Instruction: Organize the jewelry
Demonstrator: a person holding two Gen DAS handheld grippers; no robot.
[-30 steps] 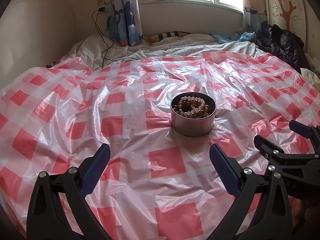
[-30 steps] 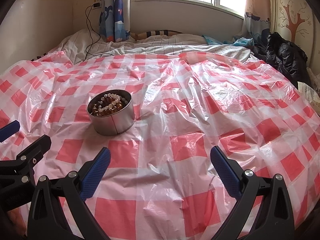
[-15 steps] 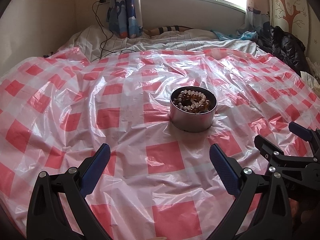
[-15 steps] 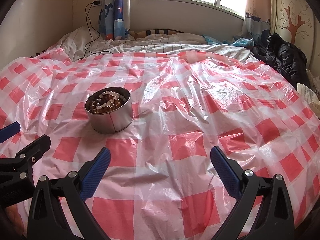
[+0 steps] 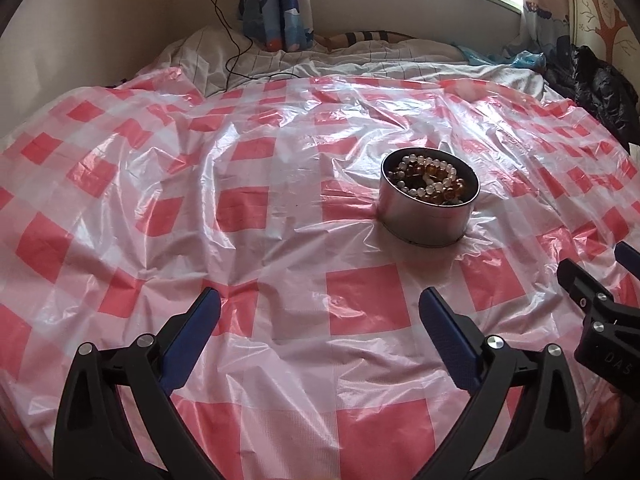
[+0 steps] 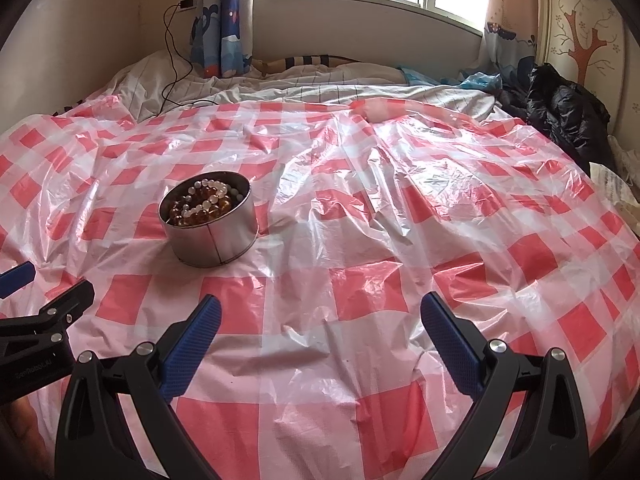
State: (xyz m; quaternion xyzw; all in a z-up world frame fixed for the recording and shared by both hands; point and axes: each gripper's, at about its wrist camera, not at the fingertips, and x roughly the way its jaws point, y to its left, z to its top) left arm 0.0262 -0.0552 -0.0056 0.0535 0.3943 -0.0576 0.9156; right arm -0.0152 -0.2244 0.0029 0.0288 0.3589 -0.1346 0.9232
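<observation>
The round silver metal tin point(image 5: 428, 216) filled with amber and white bead bracelets point(image 5: 430, 180) sits on the red-and-white checked plastic sheet point(image 5: 248, 240) covering the bed, ahead-right of the left hand-held gripper point(image 5: 320, 312) and ahead-left of the right hand-held gripper point(image 6: 320, 316). Both spread wide, empty, over open sheet; its far edge meets rumpled white bedding point(image 6: 320, 88).

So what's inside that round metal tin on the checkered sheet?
The tin holds a heap of beaded strands, pale and amber. Anything beneath the top beads is covered, so the tin's bottom can't be seen.
</observation>
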